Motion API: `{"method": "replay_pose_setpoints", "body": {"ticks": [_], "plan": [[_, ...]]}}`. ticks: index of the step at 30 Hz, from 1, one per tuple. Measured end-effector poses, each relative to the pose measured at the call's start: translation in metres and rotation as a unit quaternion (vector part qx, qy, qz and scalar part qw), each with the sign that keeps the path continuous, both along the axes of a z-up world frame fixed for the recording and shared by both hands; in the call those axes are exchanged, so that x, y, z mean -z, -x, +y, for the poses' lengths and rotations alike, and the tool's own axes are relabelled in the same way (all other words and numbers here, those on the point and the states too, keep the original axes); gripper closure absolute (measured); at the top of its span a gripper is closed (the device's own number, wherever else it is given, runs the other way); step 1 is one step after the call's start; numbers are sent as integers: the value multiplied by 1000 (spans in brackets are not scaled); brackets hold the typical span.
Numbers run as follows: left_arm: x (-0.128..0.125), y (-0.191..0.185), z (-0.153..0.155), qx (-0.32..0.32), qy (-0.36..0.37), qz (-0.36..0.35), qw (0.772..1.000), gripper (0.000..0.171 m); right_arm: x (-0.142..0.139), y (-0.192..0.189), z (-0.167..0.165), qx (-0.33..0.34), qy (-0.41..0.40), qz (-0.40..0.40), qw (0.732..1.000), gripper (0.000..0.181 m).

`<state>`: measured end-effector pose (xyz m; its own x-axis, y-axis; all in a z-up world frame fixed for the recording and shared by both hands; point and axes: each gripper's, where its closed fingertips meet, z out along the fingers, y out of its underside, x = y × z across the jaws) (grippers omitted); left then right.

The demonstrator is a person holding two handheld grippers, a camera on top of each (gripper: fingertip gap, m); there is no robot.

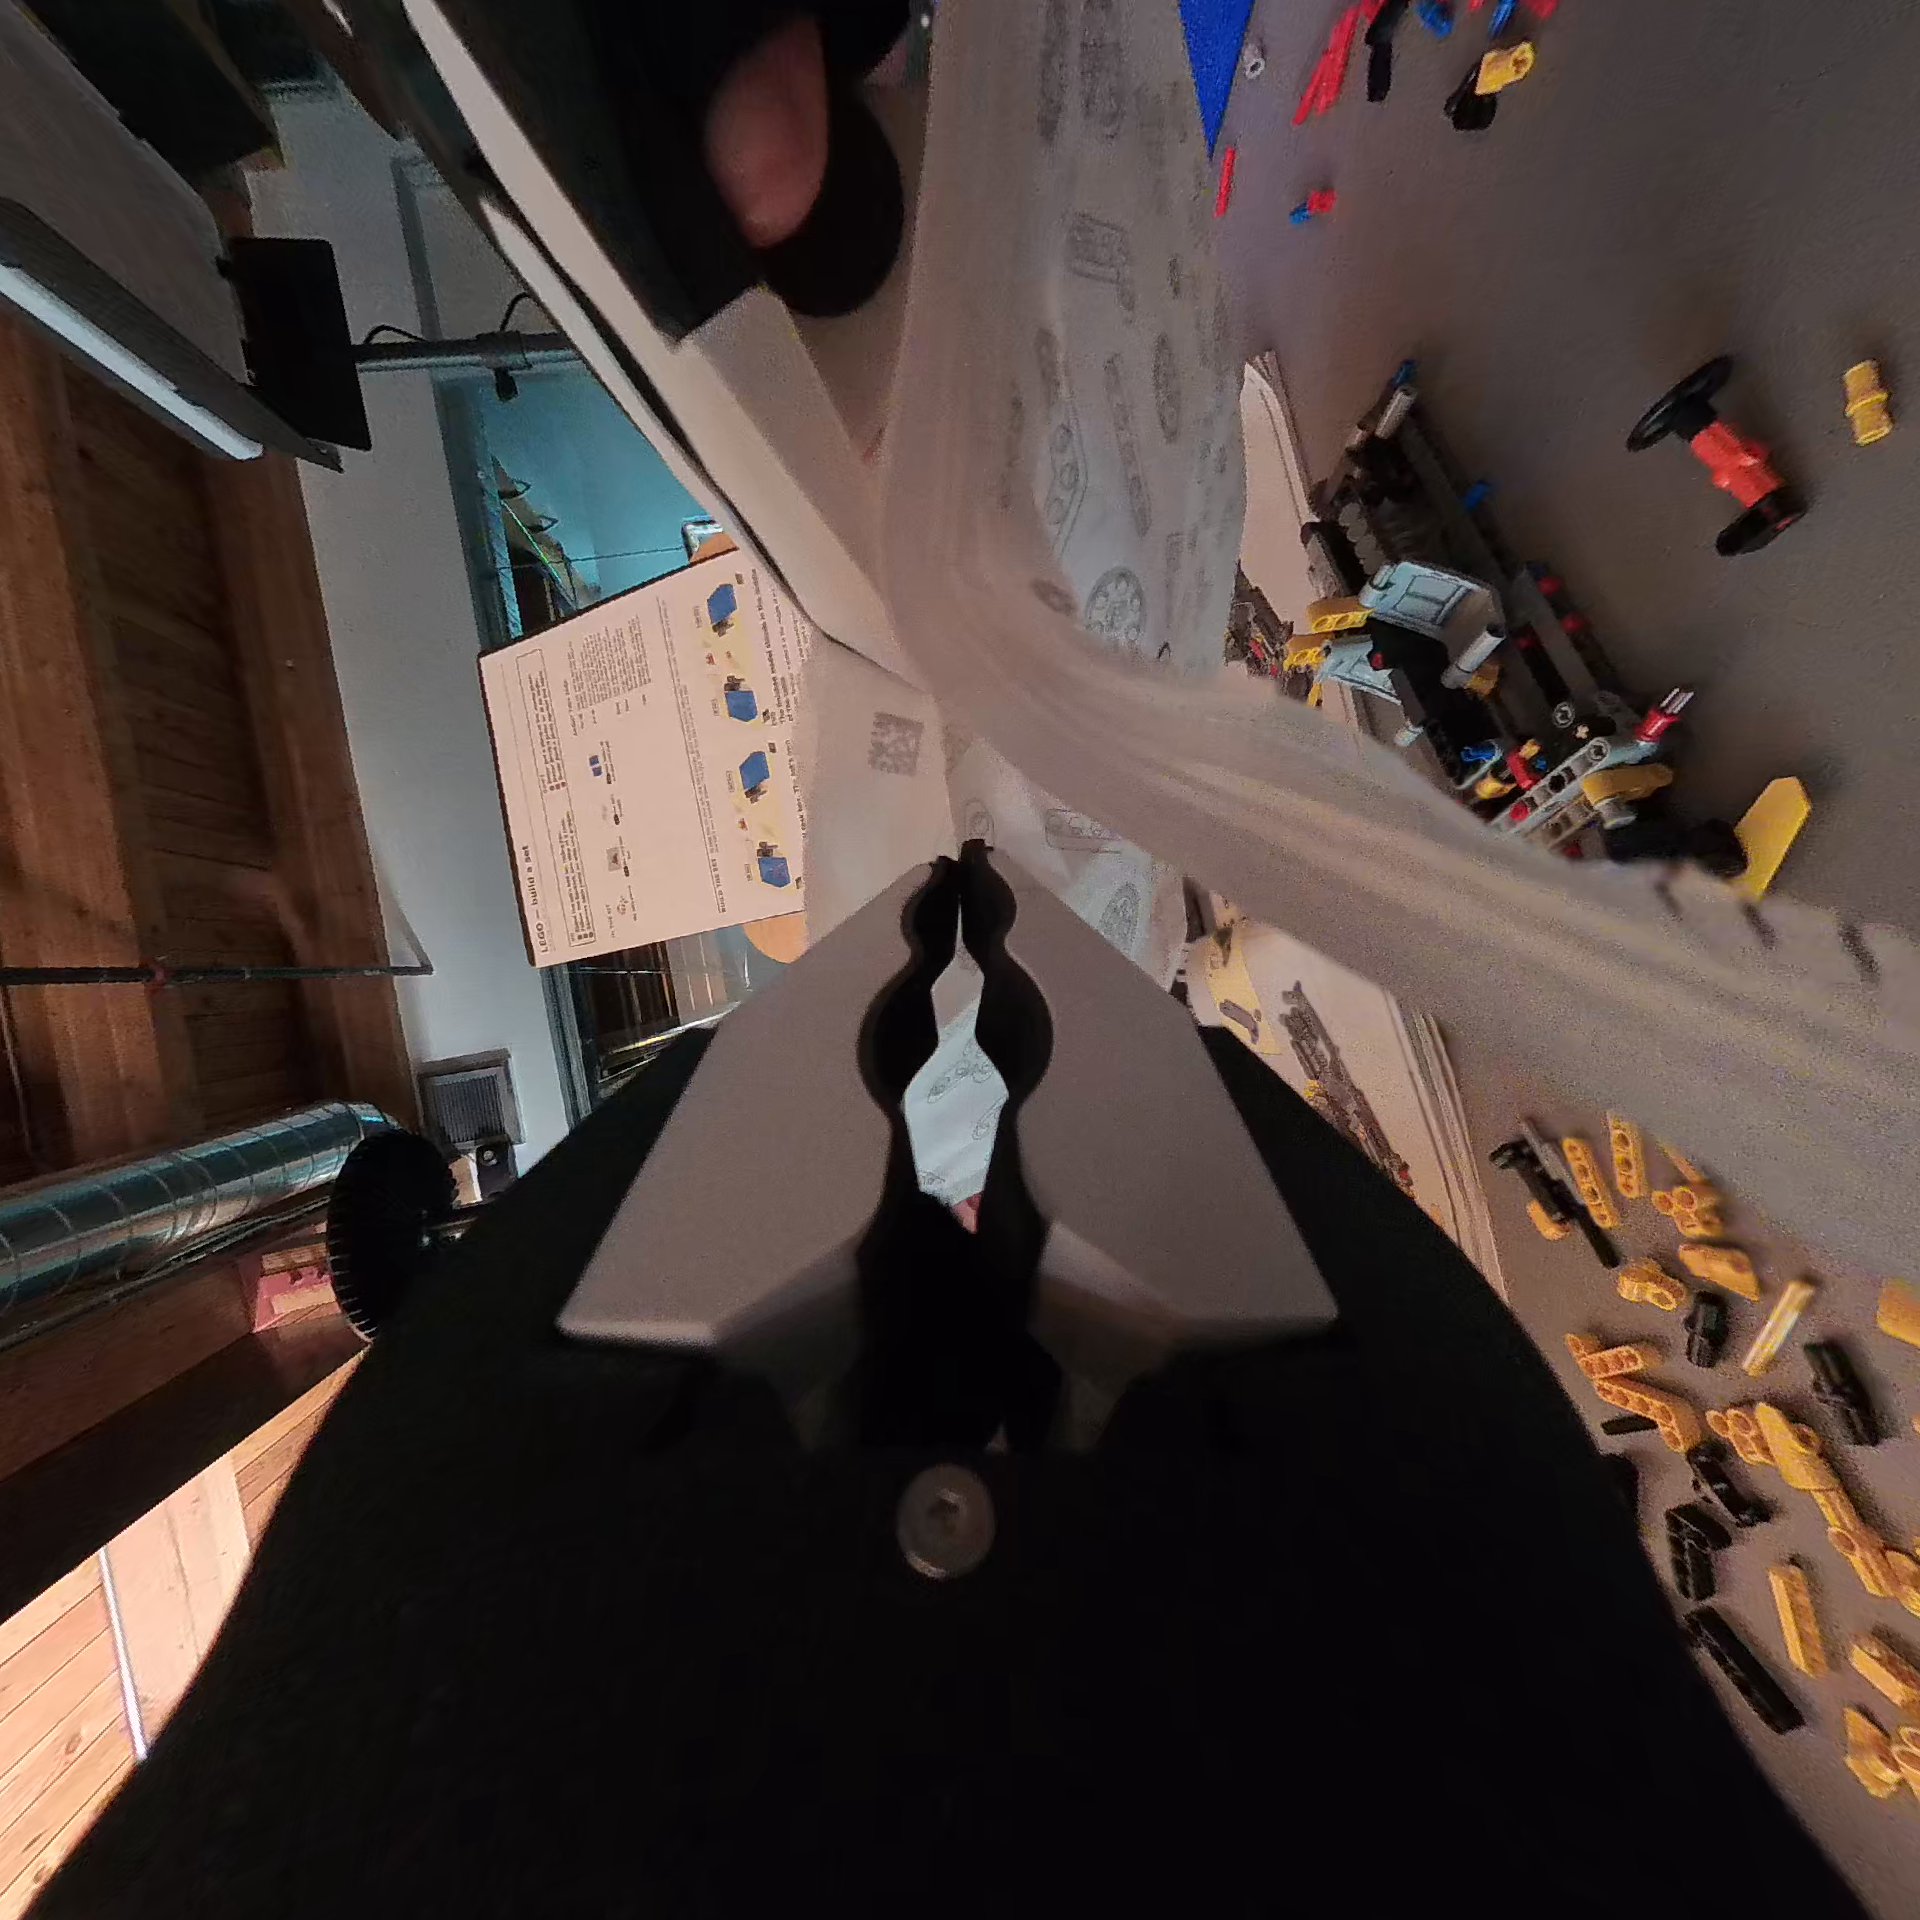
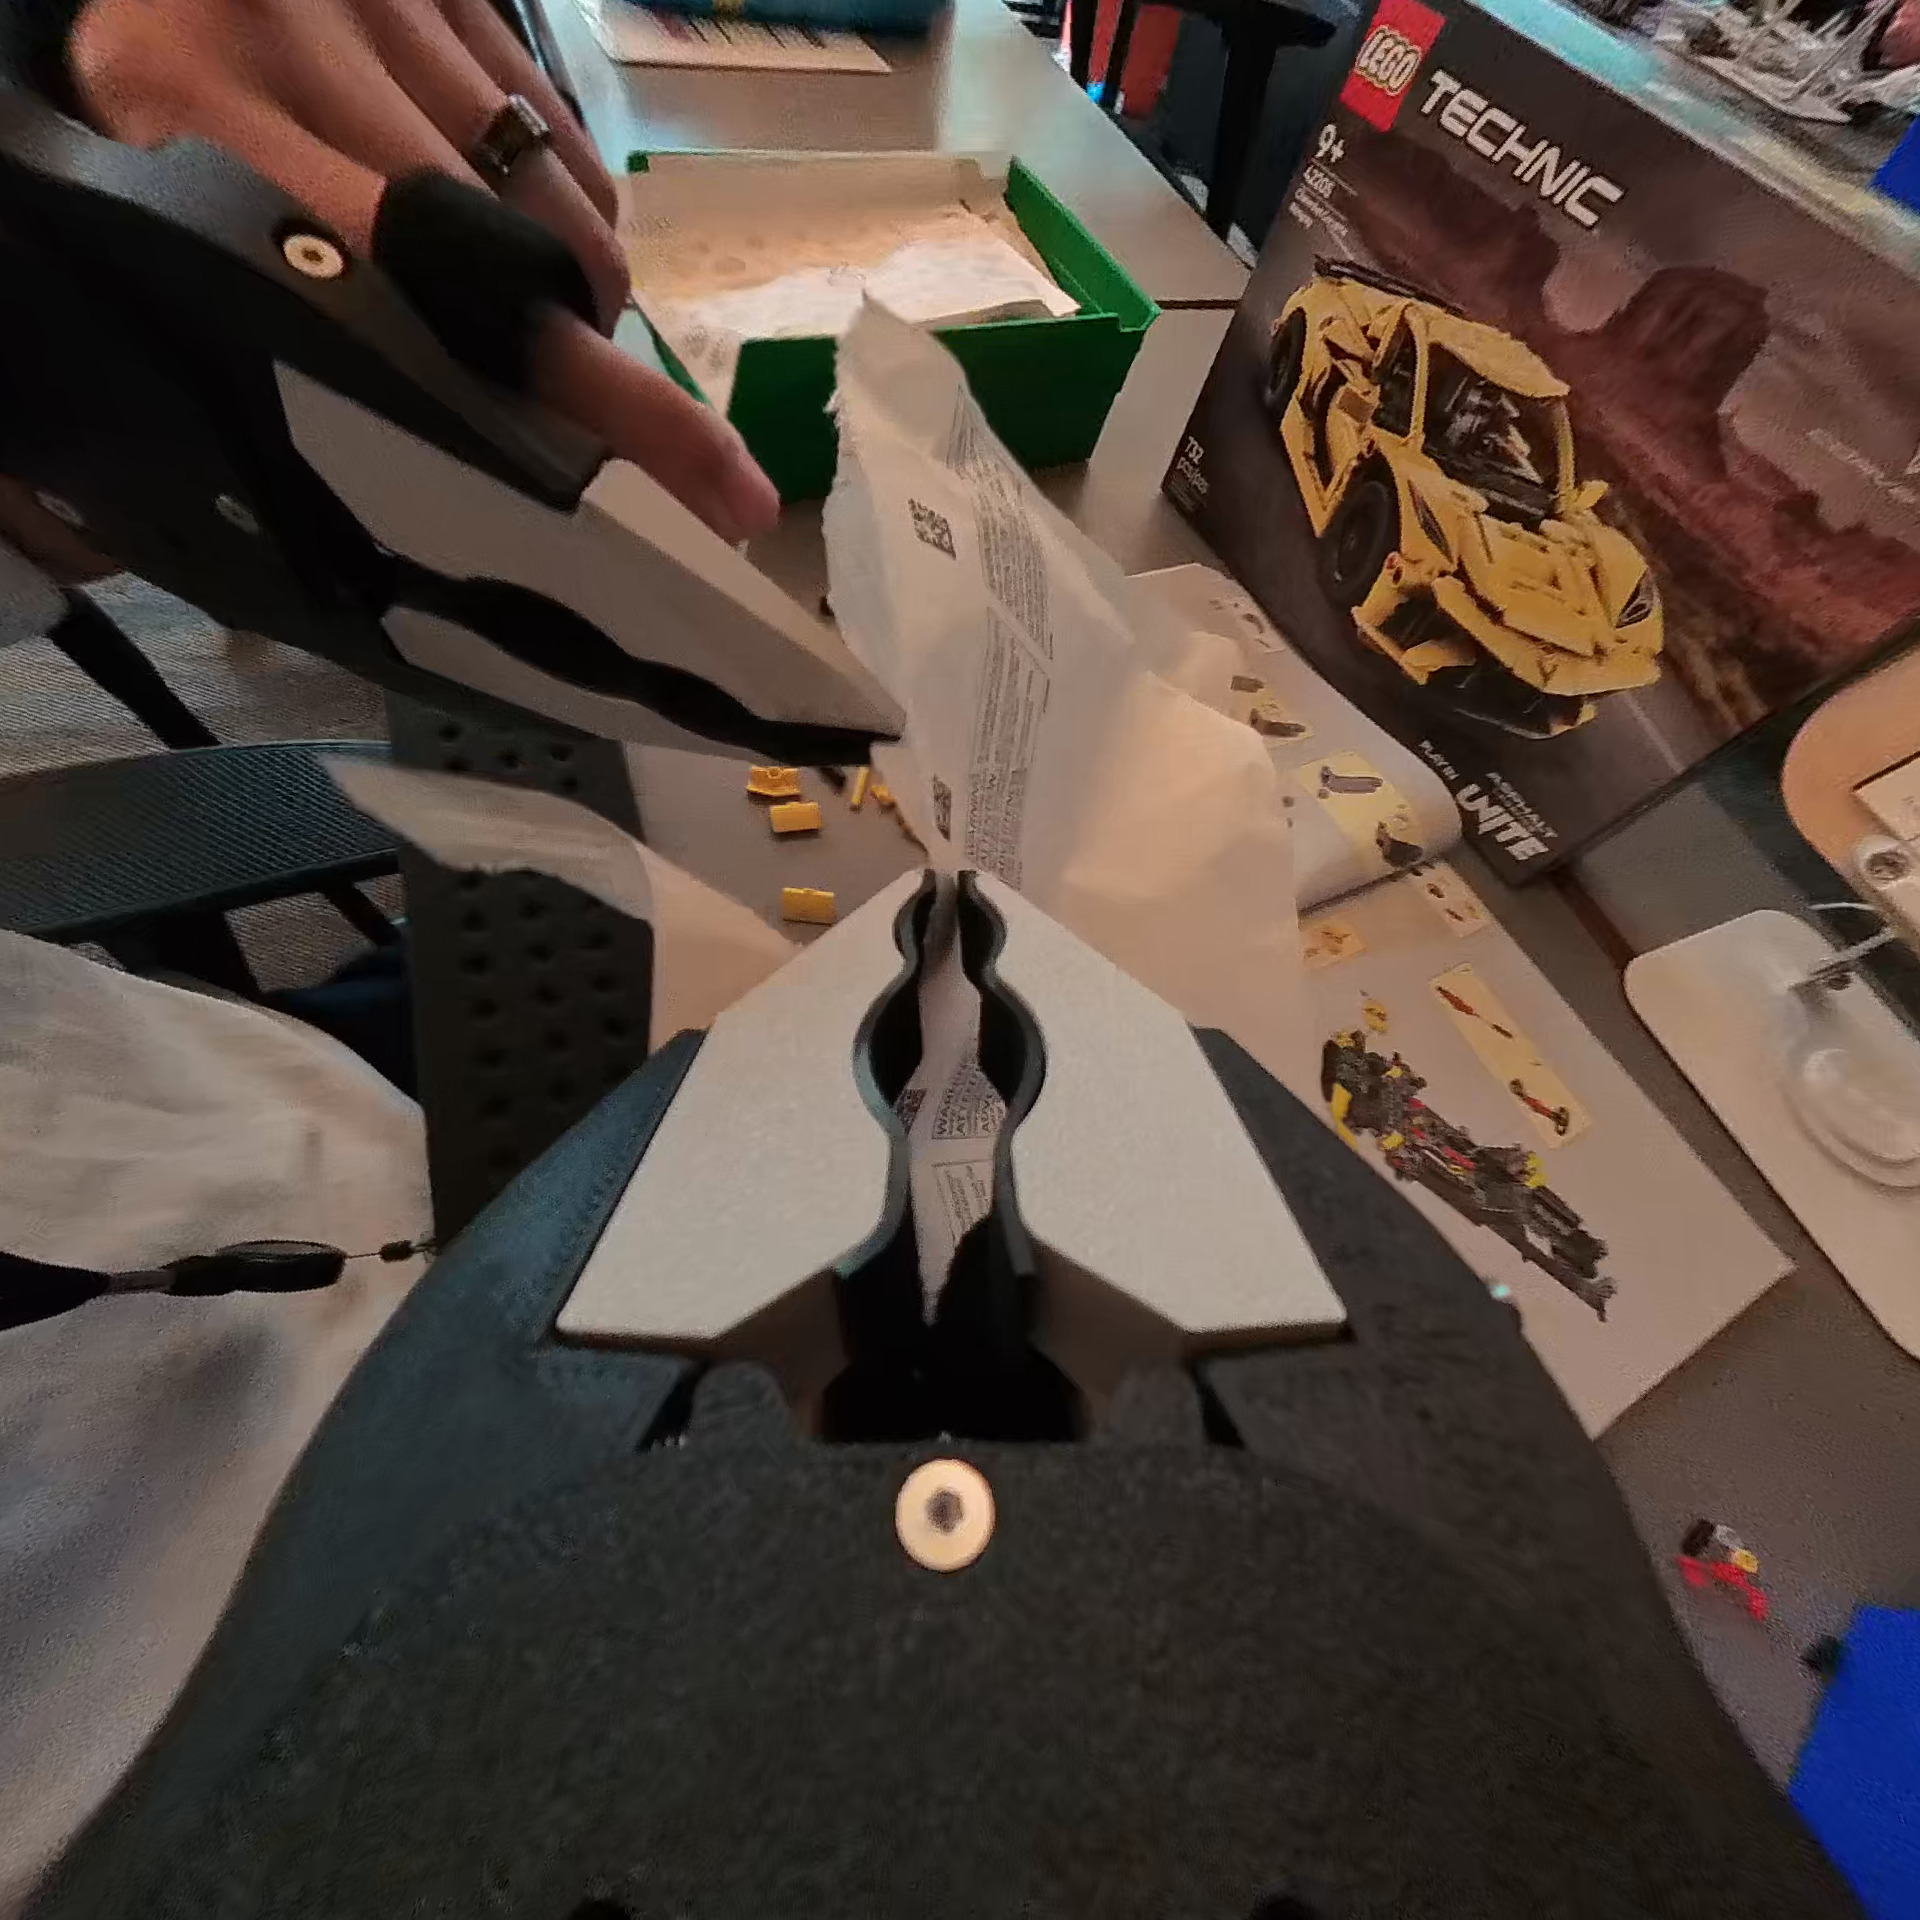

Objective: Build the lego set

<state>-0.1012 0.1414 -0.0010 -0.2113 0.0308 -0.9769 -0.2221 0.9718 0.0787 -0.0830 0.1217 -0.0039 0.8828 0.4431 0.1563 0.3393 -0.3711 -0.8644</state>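
Observation:
A white printed paper bag [image 2: 1039,675] hangs above the table between both grippers, its top edge torn. My right gripper [image 2: 943,883] is shut on the bag's lower edge, and paper runs back between its fingers. My left gripper [image 2: 883,732] comes in from the upper left, held by a hand, with its tips shut on the bag's left edge. In the left wrist view the left gripper [image 1: 961,862] is shut, with printed paper showing between its fingers and the bag [image 1: 1143,707] stretching away blurred. The partly built car chassis [image 1: 1455,644] lies on the grey table.
Loose yellow and black parts [image 1: 1714,1403] lie beside the open instruction booklet [image 2: 1507,1091]. A few yellow pieces [image 2: 795,821] lie under the bag. The set's box [image 2: 1558,416] stands at the right and a green tray [image 2: 1039,374] behind. A black and red axle piece [image 1: 1725,457] lies apart. Both grippers' tips are close together, under 4 cm apart.

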Motion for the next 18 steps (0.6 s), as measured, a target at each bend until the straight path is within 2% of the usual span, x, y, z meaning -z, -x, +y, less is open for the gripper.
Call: {"method": "replay_pose_setpoints", "body": {"ticks": [5, 10, 14, 18], "plan": [[8, 3, -1, -4, 7, 16, 1000, 171, -5, -2, -2, -11, -2, 35, 999, 180], [15, 6, -4, -2, 13, 27, 1000, 171, -8, -25, 2, 29, -9, 42, 999, 181], [14, 10, -15, 12, 11, 18, 1000, 171, -12, -45, 4, 70, -35, -35, 996, 181], [8, 12, -22, 20, -3, 0, 1000, 171, -38, -46, 3, 84, -90, -59, 991, 181]]}}
